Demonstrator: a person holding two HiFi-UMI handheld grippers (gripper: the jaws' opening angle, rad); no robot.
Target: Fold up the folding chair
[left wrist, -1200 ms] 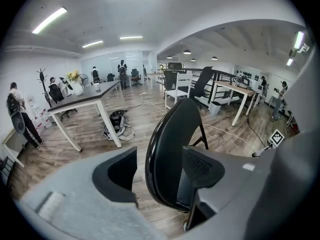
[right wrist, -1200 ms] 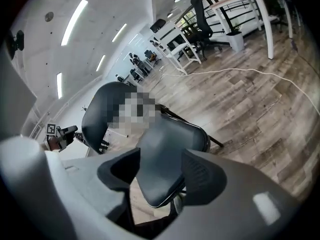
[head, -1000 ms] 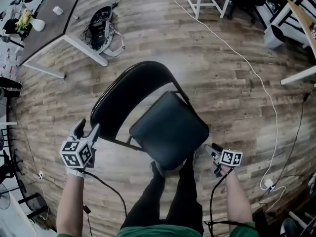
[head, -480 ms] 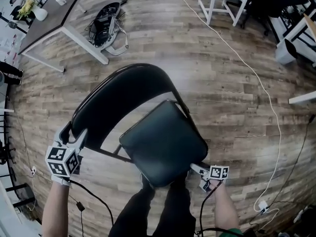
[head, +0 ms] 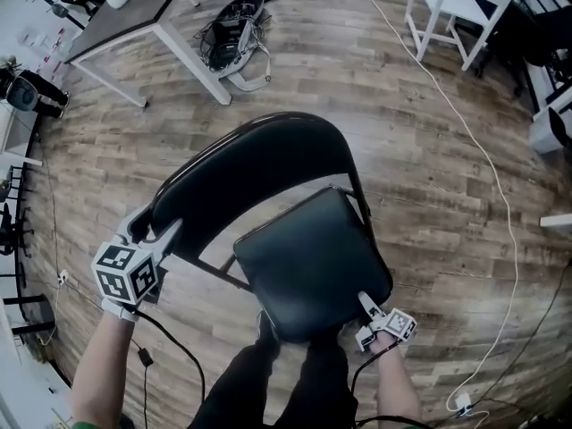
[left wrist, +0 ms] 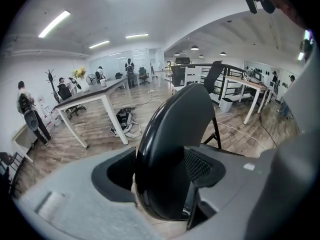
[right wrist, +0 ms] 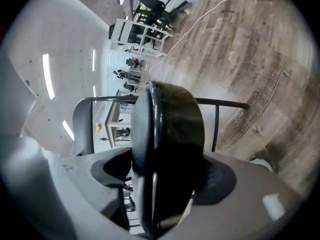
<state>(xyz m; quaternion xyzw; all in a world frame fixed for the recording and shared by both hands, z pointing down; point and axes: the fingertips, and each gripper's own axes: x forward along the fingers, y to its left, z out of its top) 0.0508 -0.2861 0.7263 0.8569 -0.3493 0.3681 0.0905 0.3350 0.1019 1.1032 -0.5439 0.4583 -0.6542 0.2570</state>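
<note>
Since a second ago the right gripper [head: 365, 316] has come down onto the near right corner of the seat [head: 313, 259], and its jaws have just been closing with the seat's edge between them. They now grasp that thick edge, which fills the gap in the right gripper view. The left gripper [head: 154, 227] stays clamped on the left rim of the backrest [head: 246, 172], with the panel wedged between its pads.

The folding chair [head: 349, 179] stands open on the wood plank floor [head: 429, 177], directly in front of the person, whose legs [head: 295, 378] show just under the seat's near edge. The seat runs away from the right fingers, up and leftward in the head view, toward its hinge below the backrest. That is probably the axis the fold turns on: the gripped corner has to swing up toward the backrest while the left gripper steadies the frame. The right hand is the one at the free end.

The seat is a rounded square pad, black with a dull sheen. The backrest is a broad curved panel, finely pebbled up close. Thin black metal tubes make up the frame.
</note>
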